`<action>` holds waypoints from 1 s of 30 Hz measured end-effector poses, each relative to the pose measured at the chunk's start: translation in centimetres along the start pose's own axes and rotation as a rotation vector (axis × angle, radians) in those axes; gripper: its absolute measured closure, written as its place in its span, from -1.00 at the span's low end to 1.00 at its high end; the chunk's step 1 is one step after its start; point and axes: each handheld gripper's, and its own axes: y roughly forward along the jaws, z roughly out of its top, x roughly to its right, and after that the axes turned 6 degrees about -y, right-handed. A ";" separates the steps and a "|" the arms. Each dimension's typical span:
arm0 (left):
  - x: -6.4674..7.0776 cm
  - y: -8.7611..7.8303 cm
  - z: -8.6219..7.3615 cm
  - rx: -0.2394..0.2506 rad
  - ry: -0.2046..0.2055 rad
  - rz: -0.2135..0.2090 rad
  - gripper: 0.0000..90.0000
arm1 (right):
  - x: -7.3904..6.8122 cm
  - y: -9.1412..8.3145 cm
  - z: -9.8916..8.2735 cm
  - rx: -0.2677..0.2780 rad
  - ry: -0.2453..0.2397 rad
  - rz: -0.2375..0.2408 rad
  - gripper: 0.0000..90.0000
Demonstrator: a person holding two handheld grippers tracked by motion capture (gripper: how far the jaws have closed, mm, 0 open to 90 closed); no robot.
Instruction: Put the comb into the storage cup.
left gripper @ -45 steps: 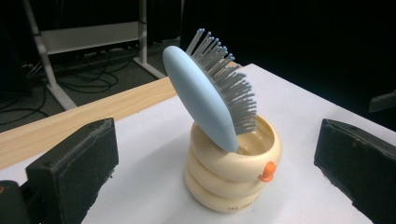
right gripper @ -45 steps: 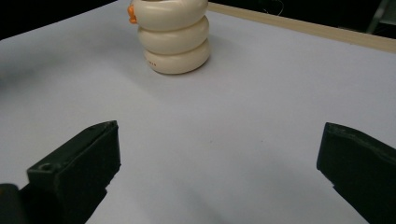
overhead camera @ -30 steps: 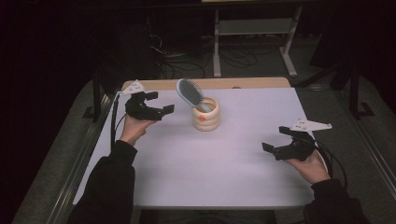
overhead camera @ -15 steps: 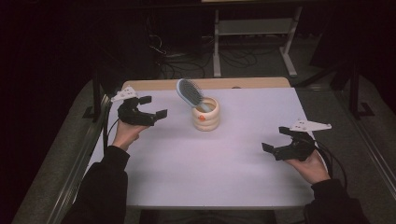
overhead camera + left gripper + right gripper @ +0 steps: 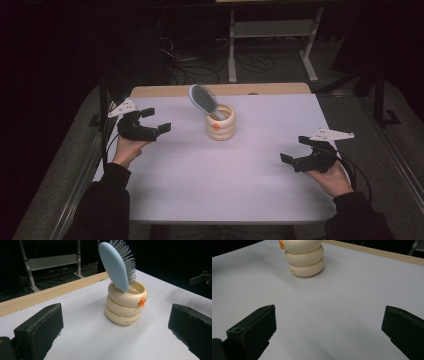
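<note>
While both hands hover apart, the pale blue oval hairbrush [image 5: 117,265] stands tilted, handle down, in the cream ringed ceramic cup [image 5: 126,305] near the middle of the white worktop [image 5: 210,185]. The left gripper [image 5: 152,122] aims at it, jaws wide and empty. The right gripper [image 5: 295,150] waits well off, jaws wide too. To lift the brush cleanly, I'd pinch its head and draw along the lean.

Dim room; the white table [image 5: 220,180] is the one lit surface, dark beyond its edges. The cream holder [image 5: 126,305] casts a faint soft shadow. The high view is grainy.
</note>
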 end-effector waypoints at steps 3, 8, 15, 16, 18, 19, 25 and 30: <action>-0.2 -0.5 -0.3 0.001 0.001 0.007 -1.00 | 0.0 0.0 0.0 -0.003 0.000 0.000 -1.00; -0.5 -1.3 -0.9 0.000 -0.001 0.011 -1.00 | 0.0 0.1 -0.1 -0.003 -0.002 -0.001 -1.00; -0.9 -2.3 -1.6 -0.009 0.001 0.013 -1.00 | 0.0 0.1 -0.1 -0.006 -0.001 -0.001 -1.00; -1.0 -2.4 -1.7 -0.007 -0.001 0.016 -1.00 | 0.0 0.1 -0.1 -0.007 -0.001 -0.001 -1.00; -1.1 -2.7 -1.9 -0.002 -0.008 0.018 -1.00 | -0.1 0.1 -0.1 -0.008 -0.001 -0.001 -1.00; -1.2 -2.8 -2.0 -0.002 -0.008 0.020 -1.00 | -0.1 0.1 -0.1 -0.008 -0.001 -0.001 -1.00; -1.4 -3.5 -2.8 -0.005 -0.011 0.030 -1.00 | -0.1 0.1 -0.1 -0.010 -0.001 -0.002 -1.00; -1.7 -4.3 -3.2 0.007 -0.018 0.034 -1.00 | -0.1 0.1 -0.1 -0.010 0.000 -0.003 -1.00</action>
